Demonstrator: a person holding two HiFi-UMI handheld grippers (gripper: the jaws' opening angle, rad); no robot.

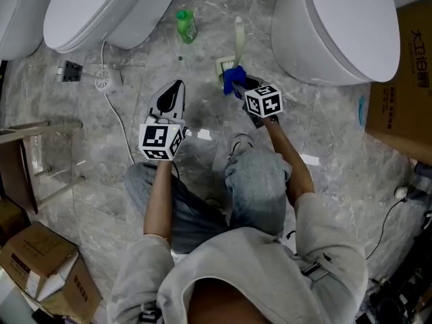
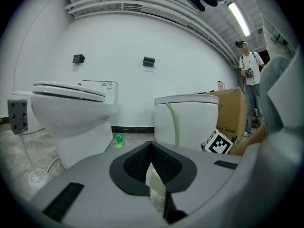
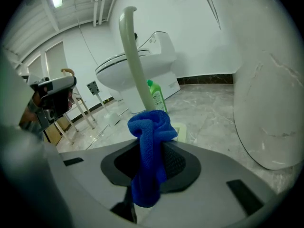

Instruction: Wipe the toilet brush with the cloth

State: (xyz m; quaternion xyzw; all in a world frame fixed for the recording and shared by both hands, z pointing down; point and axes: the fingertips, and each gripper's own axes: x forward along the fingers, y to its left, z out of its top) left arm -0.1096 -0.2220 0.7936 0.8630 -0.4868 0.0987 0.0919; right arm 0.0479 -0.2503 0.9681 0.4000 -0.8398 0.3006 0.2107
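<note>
Knees (image 1: 253,181) and a grey hooded top (image 1: 270,275) fill the bottom of the head view, with the person crouched low over the marble floor (image 1: 324,147). Ahead of them the left tool (image 1: 175,86) hangs off to the side of the right tool (image 1: 239,85). That one reaches forward and holds the blue cloth (image 1: 231,78) right at the toilet brush (image 1: 239,36), which stands upright in its holder (image 1: 225,65) beside the right-hand toilet (image 1: 337,25). Over to the left gripper view: jaws pressed together with nothing in them, the brush handle well ahead and off to the right, a green bottle (image 2: 118,140) on the floor beyond. This tool looks parked to leave room. Now the right gripper view: jaws clamped on the cloth, a bunch poking out past the tips, the pale handle rising directly behind it. Whether cloth meets handle I cannot tell, but it looks lined up for the wipe.
</note>
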